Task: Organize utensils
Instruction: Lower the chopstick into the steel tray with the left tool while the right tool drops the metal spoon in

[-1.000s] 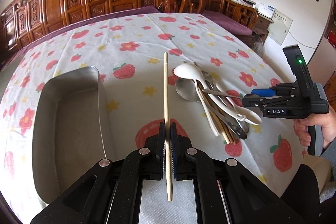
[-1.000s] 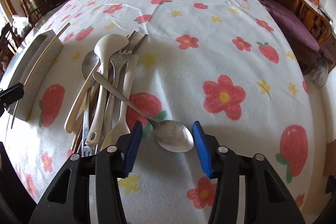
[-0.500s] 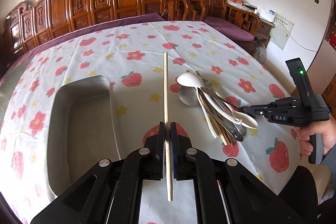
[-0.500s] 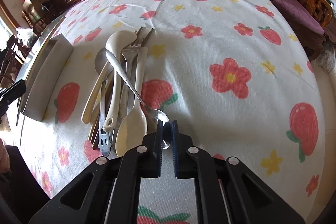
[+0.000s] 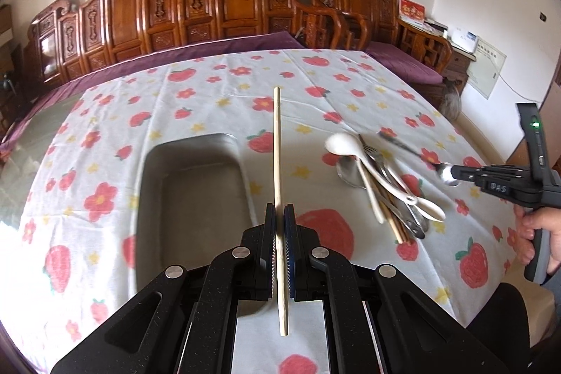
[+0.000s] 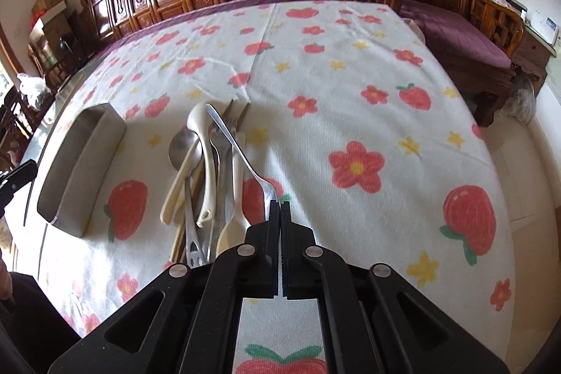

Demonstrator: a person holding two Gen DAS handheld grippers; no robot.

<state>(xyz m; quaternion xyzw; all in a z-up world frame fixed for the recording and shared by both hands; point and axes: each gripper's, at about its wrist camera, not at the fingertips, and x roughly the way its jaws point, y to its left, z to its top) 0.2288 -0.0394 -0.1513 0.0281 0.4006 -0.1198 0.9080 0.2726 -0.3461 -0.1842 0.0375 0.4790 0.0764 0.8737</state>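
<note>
Left view: my left claw is pinching a long pale wooden chopstick near its lower end — light, stiff, bound to swivel — beside the grey metal tray on the bench.

Right view: my right claw, angled down, has just clamped a slim steel spoon by its slick bowl, handle sticking out over the utensil pile.

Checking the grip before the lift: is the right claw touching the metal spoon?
Touching. The right wrist view shows the right claw shut on the metal spoon at its bowl, handle sticking out ahead.
</note>
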